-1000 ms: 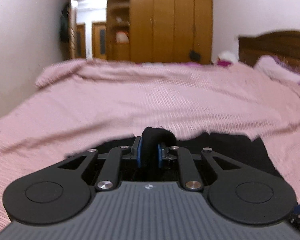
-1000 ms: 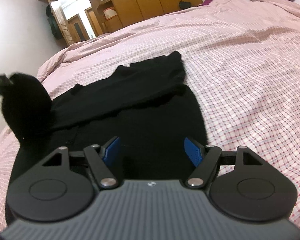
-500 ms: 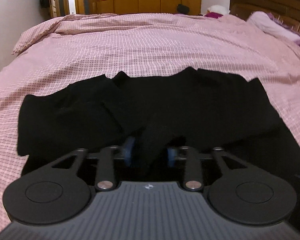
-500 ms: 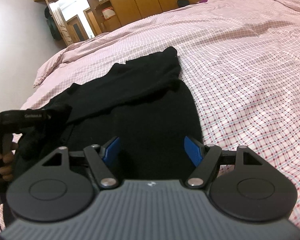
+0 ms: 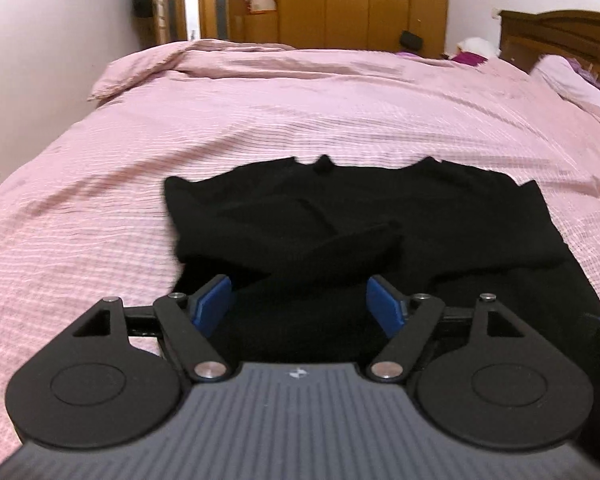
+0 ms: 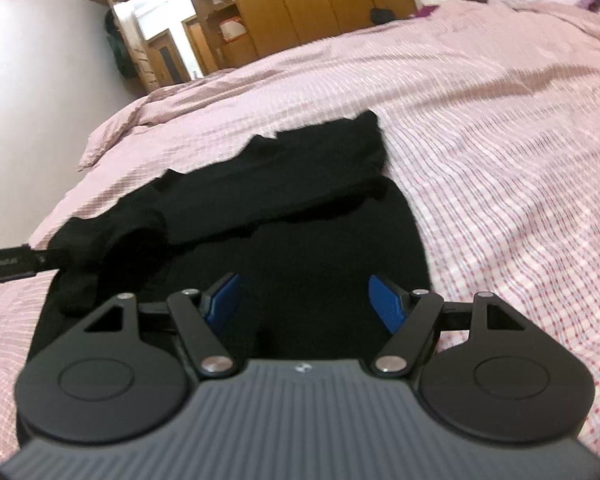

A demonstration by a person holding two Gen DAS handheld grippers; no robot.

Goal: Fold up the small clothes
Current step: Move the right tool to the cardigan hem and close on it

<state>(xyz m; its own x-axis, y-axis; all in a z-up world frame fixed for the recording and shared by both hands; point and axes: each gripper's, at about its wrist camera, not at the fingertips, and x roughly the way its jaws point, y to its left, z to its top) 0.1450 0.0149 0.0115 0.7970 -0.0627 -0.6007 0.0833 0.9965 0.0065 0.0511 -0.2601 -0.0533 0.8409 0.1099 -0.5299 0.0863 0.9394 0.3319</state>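
Both the left gripper and right gripper gape wide, empty, over the soft, limp black garment; best pinched at its lower-right hem.

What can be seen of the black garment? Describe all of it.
The black garment is a soft, knit-looking top lying flat on the pink checked bedspread. One sleeve is folded across the body. Both the left gripper and right gripper hover open over its near edge, gripping nothing.
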